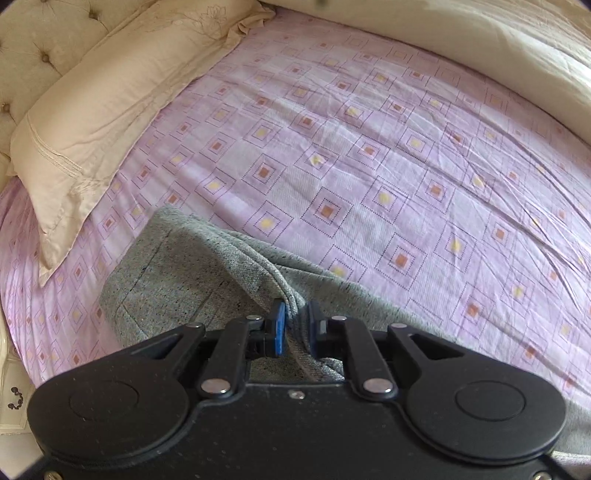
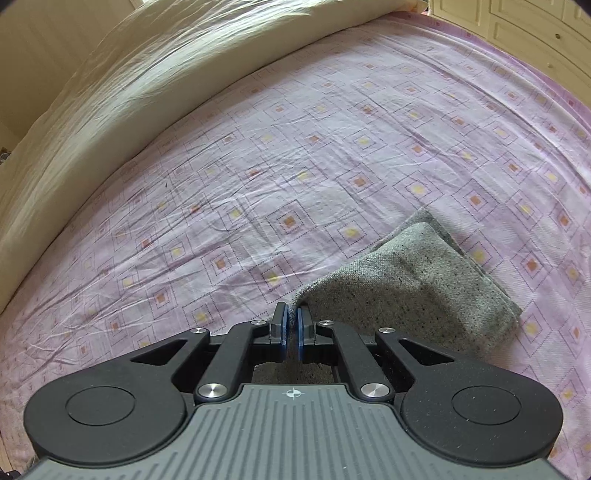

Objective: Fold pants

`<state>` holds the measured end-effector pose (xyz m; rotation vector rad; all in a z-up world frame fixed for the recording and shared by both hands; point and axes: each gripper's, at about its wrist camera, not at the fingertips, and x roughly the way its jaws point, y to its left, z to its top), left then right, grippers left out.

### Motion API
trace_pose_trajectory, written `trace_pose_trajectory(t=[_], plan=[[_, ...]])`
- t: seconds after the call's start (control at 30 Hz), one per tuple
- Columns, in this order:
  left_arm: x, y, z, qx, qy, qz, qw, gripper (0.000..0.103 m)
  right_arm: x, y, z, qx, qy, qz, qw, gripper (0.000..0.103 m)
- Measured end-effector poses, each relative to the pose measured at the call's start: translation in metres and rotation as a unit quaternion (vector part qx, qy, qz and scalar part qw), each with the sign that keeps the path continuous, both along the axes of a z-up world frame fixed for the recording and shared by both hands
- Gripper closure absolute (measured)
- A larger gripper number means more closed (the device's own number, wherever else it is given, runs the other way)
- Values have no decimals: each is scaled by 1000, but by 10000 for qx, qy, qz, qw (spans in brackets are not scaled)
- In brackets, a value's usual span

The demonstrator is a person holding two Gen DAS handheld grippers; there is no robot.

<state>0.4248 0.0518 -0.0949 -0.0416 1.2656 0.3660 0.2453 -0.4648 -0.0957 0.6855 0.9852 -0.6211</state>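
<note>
The grey speckled pants [image 1: 177, 280] lie on the pink patterned bed sheet [image 1: 369, 155]. My left gripper [image 1: 295, 321] is shut on a bunched ridge of the pants fabric, which runs between its blue pads. In the right wrist view the pants [image 2: 417, 284] lie folded to the right, with a layered end away from me. My right gripper [image 2: 291, 325] is shut on the near left corner of that fabric, just above the sheet [image 2: 295, 147].
A cream pillow [image 1: 110, 110] lies at the left against a tufted headboard [image 1: 33, 44]. A rolled cream duvet [image 2: 110, 92] runs along the far side of the bed and also shows in the left view [image 1: 498, 48]. Cream cabinet doors [image 2: 535, 29] stand beyond the bed.
</note>
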Motion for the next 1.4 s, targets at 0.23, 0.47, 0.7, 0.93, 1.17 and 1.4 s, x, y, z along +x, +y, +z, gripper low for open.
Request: trace_pose_trajectory(t=[0.23,0.47,0.7,0.93,1.17,1.4], plan=[[19,-9,-26,214,201,13,9996,82,21,-3,-21,-12,285,-13,9996,98],[31,-17,-44,531,223,-81,9983,75,28,-9,-41,63,469,-38,9989,98],[44,-15,-48,939,205,-144,9953,72,36,-13,-52,71,514,111,9986,93],[22,-12,-4,712,-300,-153,9969,71,17,-19,-22,-225,-26,132,9997,91],[-66,-77,16,515,-349,-1457,9874,53,-67,-46,6,-169,-426,-576,9973,91],[-142,-141,-20,175,195,-2342,9718,53,-124,-55,-3,-222,-140,-656,9975,91]])
